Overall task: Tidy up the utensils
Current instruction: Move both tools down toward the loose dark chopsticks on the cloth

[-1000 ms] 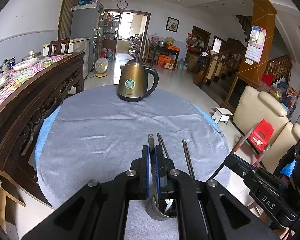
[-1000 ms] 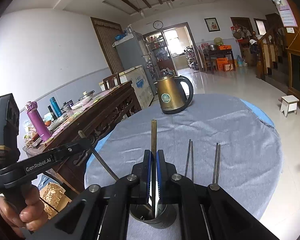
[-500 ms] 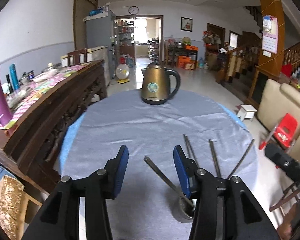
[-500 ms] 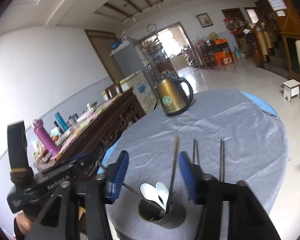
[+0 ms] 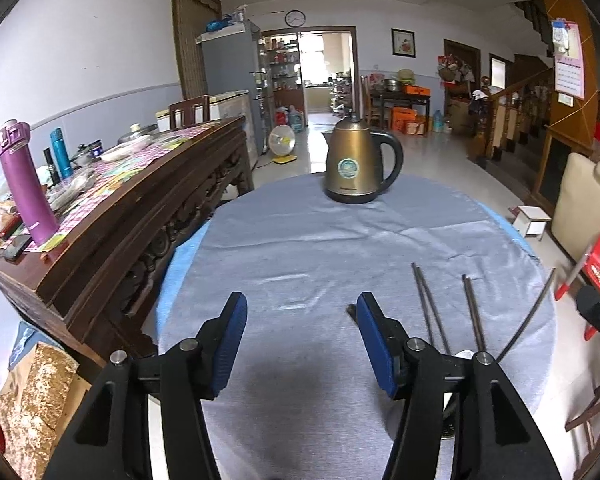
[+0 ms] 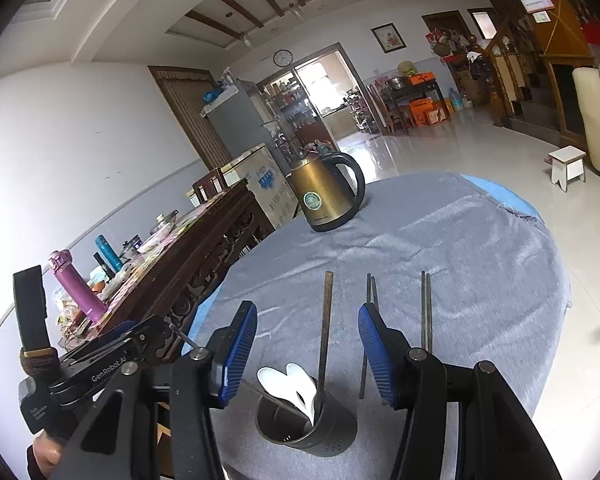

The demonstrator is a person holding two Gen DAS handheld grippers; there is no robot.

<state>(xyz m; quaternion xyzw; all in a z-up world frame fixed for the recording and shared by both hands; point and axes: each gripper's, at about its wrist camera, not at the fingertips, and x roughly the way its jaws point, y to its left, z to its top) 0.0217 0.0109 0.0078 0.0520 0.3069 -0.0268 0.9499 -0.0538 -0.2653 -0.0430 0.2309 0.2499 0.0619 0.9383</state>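
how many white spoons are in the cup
2. Both stand bowl-up in the cup: one spoon on the left, the other just right of it, overlapping. More could be hidden lower inside the cup.

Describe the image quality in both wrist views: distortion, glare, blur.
Left wrist view: strong fisheye bending with dark corners; the bright doorway is washed out; the round gold electric kettle looks sharp. Right wrist view: horizon tilted, the glossy tiled floor reflects glare, and the far right edge smears.
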